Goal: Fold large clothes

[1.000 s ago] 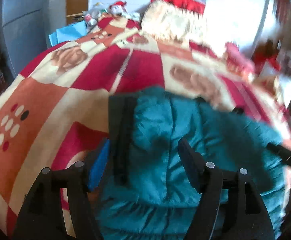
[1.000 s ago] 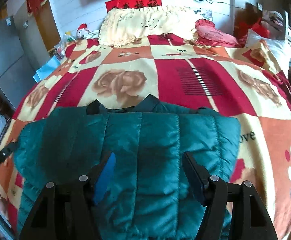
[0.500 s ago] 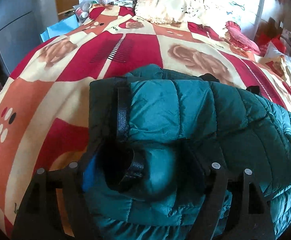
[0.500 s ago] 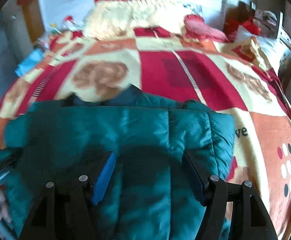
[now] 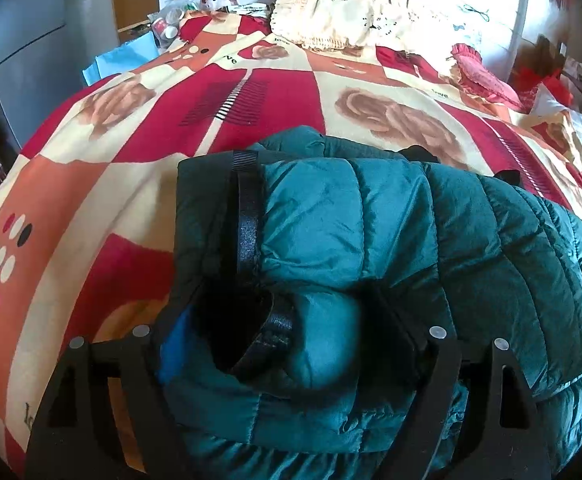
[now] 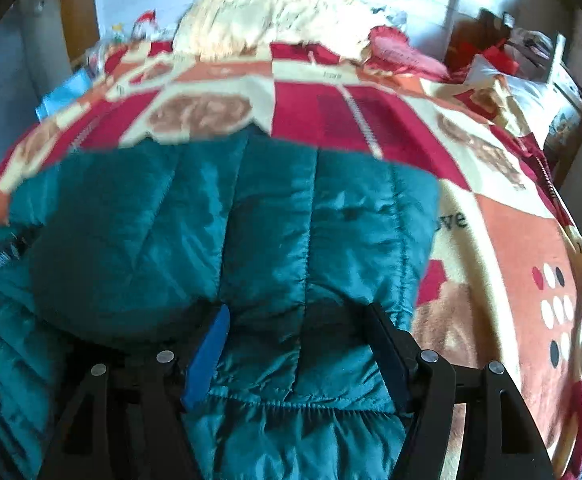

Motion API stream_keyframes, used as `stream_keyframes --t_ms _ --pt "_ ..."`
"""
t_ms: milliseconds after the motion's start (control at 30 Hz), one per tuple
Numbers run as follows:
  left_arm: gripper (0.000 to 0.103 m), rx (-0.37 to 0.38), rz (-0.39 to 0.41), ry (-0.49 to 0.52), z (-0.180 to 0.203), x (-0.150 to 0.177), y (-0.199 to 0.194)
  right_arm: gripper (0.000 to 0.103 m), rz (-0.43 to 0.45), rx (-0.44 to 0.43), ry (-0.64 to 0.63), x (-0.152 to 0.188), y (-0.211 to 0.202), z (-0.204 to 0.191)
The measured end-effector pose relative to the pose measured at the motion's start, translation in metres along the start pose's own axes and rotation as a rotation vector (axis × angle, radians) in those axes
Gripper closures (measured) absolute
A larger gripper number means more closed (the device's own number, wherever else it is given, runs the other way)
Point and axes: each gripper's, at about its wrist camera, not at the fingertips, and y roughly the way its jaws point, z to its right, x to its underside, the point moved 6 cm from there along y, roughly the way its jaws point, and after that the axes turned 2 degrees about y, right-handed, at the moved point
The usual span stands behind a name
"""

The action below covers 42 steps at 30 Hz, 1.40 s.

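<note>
- Jacket, a teal quilted one, is lying on the bed, near the edge that is closest to the cameras, already folded into a thick bundle.
- Left wrist view: the left gripper is standing low over the left end of the bundle. Its jaws have just been opening and are now wide. A rolled sleeve end with a black cuff is sitting between the fingers, but I am not seeing them pressing on it, so I am judging it as released. A black strip is running along the folded edge above it.
- Right wrist view: this picture is blurred. The right gripper is hovering over the right half of the jacket, with its jaws about half open. The fabric is bulging up between the fingers, yet I cannot tell if they are pinching it or only resting on it. The bedcover is showing bare to the right of the bundle.
- Step in hand, as I am judging it: the sleeve is being tucked in and let go, so the fold is well along.
- Next move is probably asking for lifting the left gripper clear without dragging the cuff out, then taking both ends evenly for the last fold, because puffy fabric is tending to spring open.
</note>
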Motion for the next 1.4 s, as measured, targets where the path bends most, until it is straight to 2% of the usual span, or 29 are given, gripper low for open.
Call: stream_keyframes --t_ms 67,167,233,300,367,533,867,1200,1400 --pt "0.021 -0.003 0.005 0.0 0.0 0.001 0.0 0.036 0.039 0.019 0.029 -0.003 -0.007 0.006" --pt "0.019 -0.002 0.008 0.0 0.001 0.001 0.0 0.036 -0.02 0.065 0.062 0.004 0.015 0.018" --pt "0.017 -0.001 0.017 0.002 0.002 0.001 0.0 0.033 -0.073 0.015 0.117 0.013 0.038 0.024" --pt "0.017 -0.002 0.019 0.007 0.002 0.001 -0.002 0.027 -0.06 0.013 0.129 0.012 0.043 0.028" --pt "0.017 0.004 0.006 0.013 0.0 0.001 -0.007 0.027 -0.063 0.011 0.119 0.01 0.04 0.027" --pt "0.017 0.038 0.019 -0.017 -0.014 0.008 -0.042 0.027 -0.029 -0.039 0.174 0.016 0.0 0.04" --pt "0.017 0.033 0.051 0.023 -0.035 0.043 -0.103 0.027 -0.006 -0.067 0.18 0.051 -0.058 0.056" --pt "0.017 0.048 0.047 0.026 -0.047 0.099 -0.148 0.027 0.03 -0.201 0.158 0.093 -0.1 0.031" --pt "0.017 0.053 0.051 0.021 -0.052 0.124 -0.17 0.027 0.034 -0.228 0.148 0.116 -0.117 0.021"
